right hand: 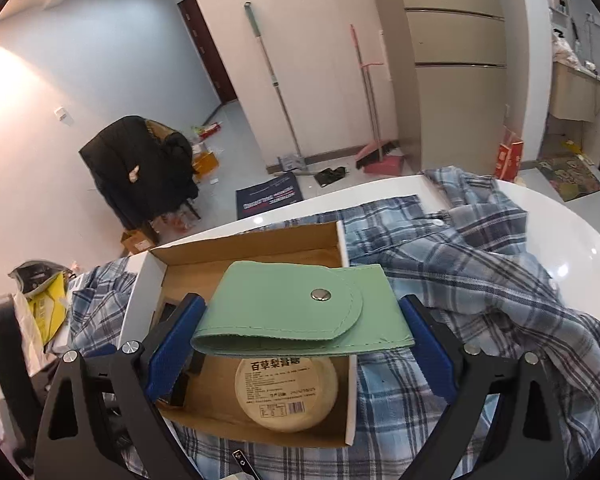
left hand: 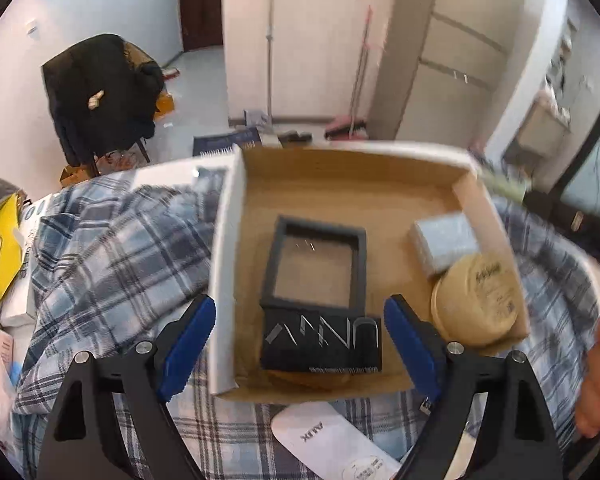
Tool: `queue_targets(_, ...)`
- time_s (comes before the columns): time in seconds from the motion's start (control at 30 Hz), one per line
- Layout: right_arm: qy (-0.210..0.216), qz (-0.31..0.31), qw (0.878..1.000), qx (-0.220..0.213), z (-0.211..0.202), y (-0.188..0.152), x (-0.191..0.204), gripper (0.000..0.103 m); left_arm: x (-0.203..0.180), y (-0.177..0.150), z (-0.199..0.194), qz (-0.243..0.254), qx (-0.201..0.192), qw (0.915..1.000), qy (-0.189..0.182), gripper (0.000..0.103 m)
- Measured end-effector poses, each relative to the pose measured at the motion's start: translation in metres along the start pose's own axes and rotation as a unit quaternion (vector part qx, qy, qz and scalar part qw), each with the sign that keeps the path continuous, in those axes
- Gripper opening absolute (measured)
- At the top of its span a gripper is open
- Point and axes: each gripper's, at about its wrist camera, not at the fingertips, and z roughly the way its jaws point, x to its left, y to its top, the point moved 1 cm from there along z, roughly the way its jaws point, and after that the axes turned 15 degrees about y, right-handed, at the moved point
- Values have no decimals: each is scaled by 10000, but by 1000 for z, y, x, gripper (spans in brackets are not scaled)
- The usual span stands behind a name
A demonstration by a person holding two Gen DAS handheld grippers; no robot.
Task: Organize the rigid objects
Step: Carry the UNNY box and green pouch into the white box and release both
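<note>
Above the cardboard box (right hand: pixel 342 246), the right gripper (right hand: pixel 300 330) is clamping its jaws on a green snap pouch (right hand: pixel 296 312), which is hanging over a round tin (right hand: pixel 286 394) at 6 o'clock. Left gripper (left hand: pixel 300 344) is hovering with jaws spread wide, gripping nothing. Box (left hand: pixel 224 240) is sitting on plaid cloth (left hand: pixel 112 240) covering the surface, holding a black frame (left hand: pixel 320 260), dark carton (left hand: pixel 322 344) at 6 o'clock, wrapped block (left hand: pixel 444 240) and tin (left hand: pixel 476 304) at 3 o'clock.

Green snap pouch (right hand: pixel 300 312) held level above cardboard box (right hand: pixel 256 244) holding round tin (right hand: pixel 286 394), black frame (left hand: pixel 318 264)
</note>
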Motion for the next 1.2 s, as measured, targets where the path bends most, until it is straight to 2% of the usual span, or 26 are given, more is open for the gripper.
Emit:
queue_targets(0.13,332,29,9993,183,13,-4,0,96,17,6,-23,-394,-786,9960,144,88)
queue_targets(0.2,293,-113,9987,405,24,-9,6,96,23,6,-34,-495,-1169,9917,205,88)
queue_targets(0.33,336,-231,9961,785,42,-20,13,96,33,4,-58,-709,-2109,9743,353,88)
queue_targets(0.43,324,-219,9955,863,48,-24,12,96,30,6,-68,-602,-2378,9684,457,89)
queue_targets(0.5,232,-287,9958,836,49,-25,11,96,29,6,-73,-500,-2449,9675,396,95)
queue_targets(0.53,212,-300,9961,805,48,-26,10,96,29,6,-75,-489,-2465,9672,377,103)
queue_targets(0.57,216,-298,9963,773,49,-25,9,96,30,5,-79,-525,-2538,9649,428,103)
queue_targets(0.6,257,-281,9965,739,48,-25,8,97,31,4,-84,-635,-2668,9600,560,103)
queue_targets(0.63,302,-254,9966,723,47,-25,7,97,35,2,-91,-804,-2887,9511,749,103)
queue_targets(0.67,343,-221,9966,712,47,-25,7,98,37,0,-97,-865,-3008,9464,798,103)
queue_targets(0.7,386,-197,9968,671,45,-24,8,101,40,-1,-102,-908,-3123,9424,783,103)
queue_targets(0.8,381,-274,9979,440,37,-20,12,102,47,1,-113,-965,-3177,9418,533,103)
queue_targets(0.9,20,-466,9986,252,24,-14,19,102,51,3,-119,-1125,-3169,9403,517,103)
queue_targets(1.0,-101,-656,9975,-244,-6,-3,30,102,51,2,-131,-1018,-3296,9378,388,103)
queue_targets(1.1,-73,-937,9931,-706,-42,4,48,102,49,-3,-158,-952,-3611,9269,372,103)
queue_targets(1.2,-202,-1259,9847,-1192,-83,5,71,102,52,-8,-182,-931,-3789,9204,272,103)
